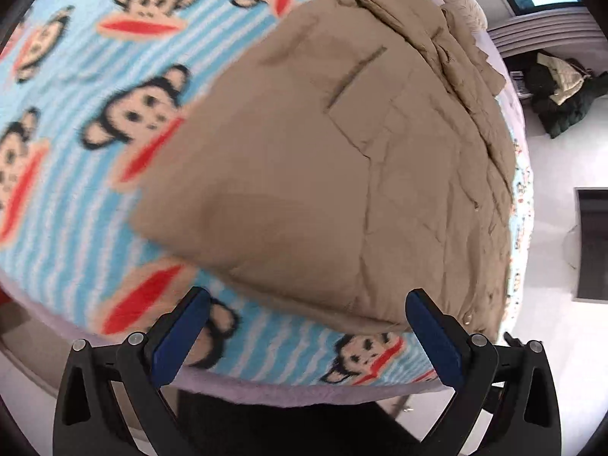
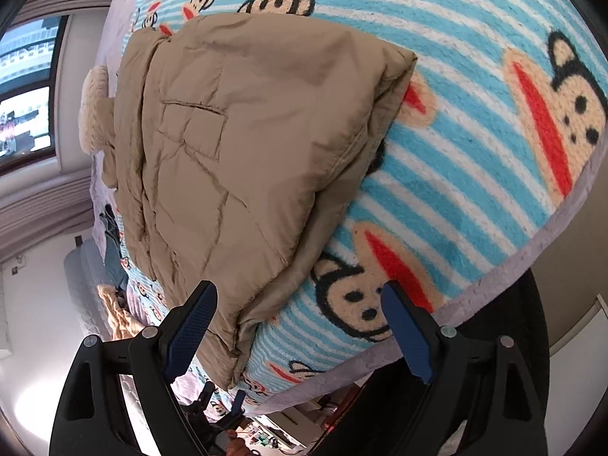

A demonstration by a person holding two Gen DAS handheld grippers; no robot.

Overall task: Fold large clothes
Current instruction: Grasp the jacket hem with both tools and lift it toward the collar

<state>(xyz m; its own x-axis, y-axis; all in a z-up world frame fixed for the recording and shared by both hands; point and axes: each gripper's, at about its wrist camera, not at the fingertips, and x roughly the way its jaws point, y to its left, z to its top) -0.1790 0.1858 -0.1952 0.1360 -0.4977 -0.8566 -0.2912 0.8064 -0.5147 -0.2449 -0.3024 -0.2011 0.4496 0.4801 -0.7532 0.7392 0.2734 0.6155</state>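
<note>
Both grippers, left gripper (image 1: 307, 326) and right gripper (image 2: 298, 317), are spread apart and hold nothing.
A folded tan padded jacket (image 1: 323, 174) lies on the monkey-print blanket (image 1: 76, 174) covering the bed.

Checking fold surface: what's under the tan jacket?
The tan jacket lies on the monkey-print blanket. Folded layers show at its edge; whatever is between or beneath them is covered.

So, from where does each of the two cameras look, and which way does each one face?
Left wrist: sits on the left gripper, looks down over the bed's near edge at the folded tan jacket; its open blue-padded fingers show.
Right wrist: sits on the right gripper, faces the jacket's folded corner; its open fingers show.
Shared: jacket, monkey-print blanket.
</note>
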